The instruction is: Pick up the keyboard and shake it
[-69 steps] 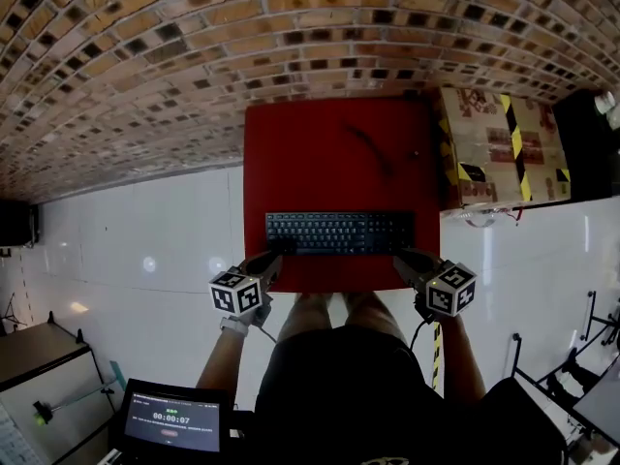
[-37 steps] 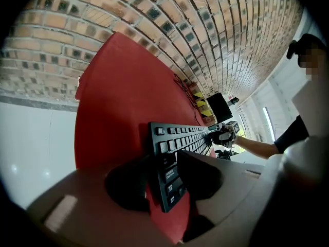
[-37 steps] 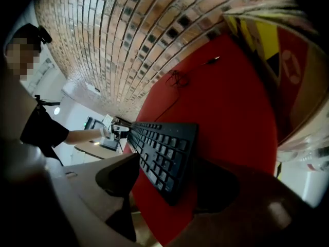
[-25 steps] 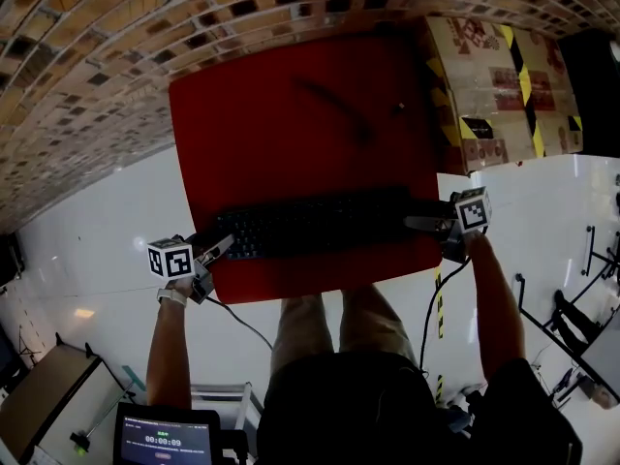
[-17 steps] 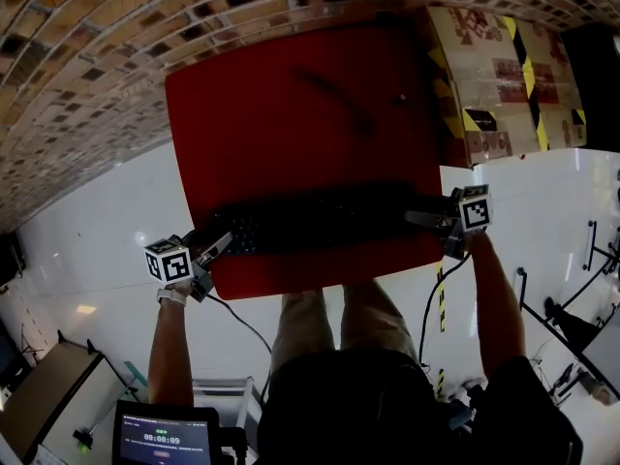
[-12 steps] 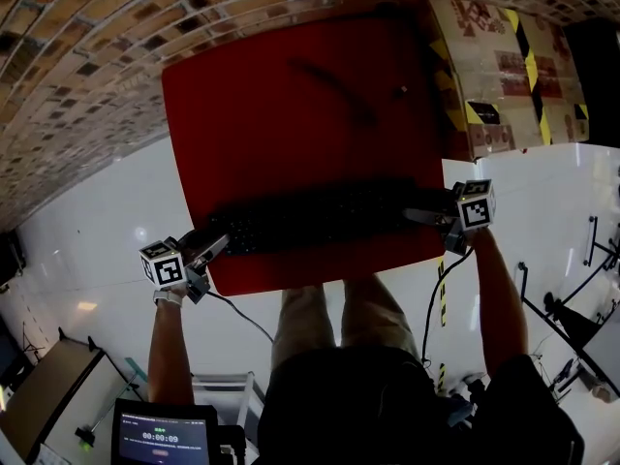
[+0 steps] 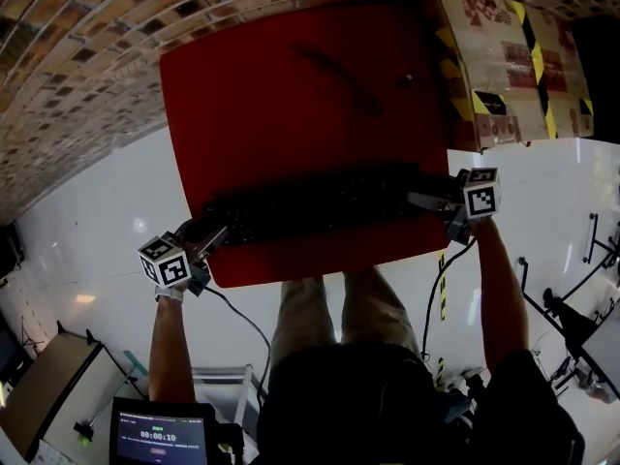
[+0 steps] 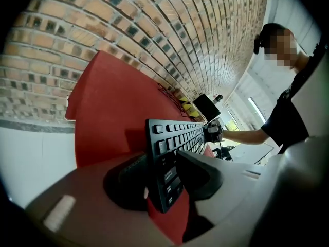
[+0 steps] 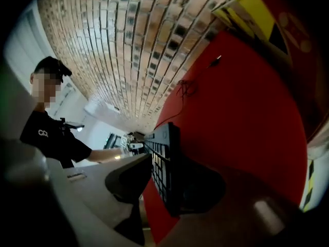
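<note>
black slim keyboard (image 7: 320,204), keys facing up; stretched left-right over the near part of the red table (image 7: 291,85); blurry in head view

- keyboard (image 7: 320,206): matt black plastic
- table (image 7: 291,114): smooth matt red top
- floor (image 7: 87,221): glossy white
- wall (image 7: 68,76): rough brick
- box (image 7: 504,56): printed cardboard

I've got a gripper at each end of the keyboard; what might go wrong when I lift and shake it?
The left gripper pinches only the end of the keyboard and its jaws are opening, while the jaws of the right gripper are closing on the other end: it may slip or twist. The loose cable on the red table may snag or whip about.
</note>
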Demonstrator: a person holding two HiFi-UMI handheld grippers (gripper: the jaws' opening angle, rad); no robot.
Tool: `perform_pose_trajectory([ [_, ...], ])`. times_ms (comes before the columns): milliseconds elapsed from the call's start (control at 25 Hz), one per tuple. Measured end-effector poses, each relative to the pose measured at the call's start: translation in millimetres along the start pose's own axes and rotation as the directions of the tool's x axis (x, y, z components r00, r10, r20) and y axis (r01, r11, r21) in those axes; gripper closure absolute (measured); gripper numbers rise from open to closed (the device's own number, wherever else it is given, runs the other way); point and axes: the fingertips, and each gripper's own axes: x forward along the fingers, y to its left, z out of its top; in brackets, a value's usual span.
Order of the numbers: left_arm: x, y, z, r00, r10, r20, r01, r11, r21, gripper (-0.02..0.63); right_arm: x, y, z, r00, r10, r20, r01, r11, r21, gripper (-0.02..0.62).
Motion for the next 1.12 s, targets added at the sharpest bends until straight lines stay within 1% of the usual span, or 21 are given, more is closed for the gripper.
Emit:
perform_pose_trajectory([
  [40, 0, 1, 1, 1.0, -0.001, 0.001, 0.001, 1.0, -0.011, 0.437, 3, -1, -4, 0.999, -0.022, -0.04, 0.02, 0.999, -0.039, 0.447],
  [120, 3, -1, -1, 1.0, -0.01, -0.014, 0.01, 1.0, -0.009, 0.437, 16, 2, -14, 0.989, -0.072, -0.128, 0.051, 0.986, -0.16, 0.422],
  [160, 7, -5, 0, 1.0, -0.013, -0.021, 0.013, 1.0, 0.005, 0.437, 25, 5, -17, 0.983, -0.093, -0.157, 0.058, 0.975, -0.216, 0.409],
  [200, 11, -7, 1, 1.0, -0.01, -0.025, 0.011, 1.0, 0.017, 0.437, 33, 8, -18, 0.982, -0.103, -0.16, 0.061, 0.968, -0.244, 0.405],
  [280, 13, -9, 6, 1.0, 0.004, -0.006, -0.004, 1.0, 0.019, 0.43, 39, 13, -9, 0.993, -0.082, -0.084, 0.062, 0.974, -0.217, 0.393],
  [320, 12, -9, 9, 1.0, 0.01, 0.014, -0.01, 1.0, 0.014, 0.437, 40, 14, -4, 0.996, -0.074, -0.045, 0.064, 0.977, -0.205, 0.393],
  [360, 10, -9, 10, 0.999, 0.018, 0.033, -0.018, 1.0, 0.006, 0.439, 41, 15, -3, 0.996, -0.08, -0.036, 0.07, 0.974, -0.217, 0.393],
  [400, 8, -8, 11, 0.998, 0.026, 0.052, -0.026, 1.0, -0.005, 0.438, 43, 15, -6, 0.994, -0.097, -0.059, 0.079, 0.965, -0.251, 0.389],
  [520, 4, -2, 3, 0.996, 0.033, 0.08, -0.029, 0.998, -0.053, 0.437, 48, 14, -22, 0.972, -0.167, -0.166, 0.099, 0.93, -0.354, 0.333],
  [600, 3, -1, 0, 0.996, 0.037, 0.08, -0.031, 0.997, -0.065, 0.437, 50, 11, -24, 0.962, -0.207, -0.179, 0.125, 0.915, -0.383, 0.333],
  [760, -1, -9, 9, 0.995, 0.043, 0.094, -0.042, 0.999, -0.019, 0.437, 48, 10, -23, 0.957, -0.247, -0.151, 0.16, 0.886, -0.435, 0.337],
  [880, -5, -25, 14, 0.996, 0.011, 0.085, -0.016, 0.999, 0.051, 0.433, 40, 16, -14, 0.955, -0.271, -0.123, 0.178, 0.852, -0.492, 0.374],
  [960, -8, -34, 17, 0.997, -0.008, 0.082, 0.001, 0.997, 0.082, 0.431, 36, 25, -5, 0.956, -0.27, -0.114, 0.172, 0.831, -0.528, 0.394],
  [1120, -13, -51, 39, 0.996, 0.01, 0.094, -0.022, 0.991, 0.129, 0.431, 27, 43, 13, 0.957, -0.279, -0.083, 0.179, 0.787, -0.591, 0.402],
])
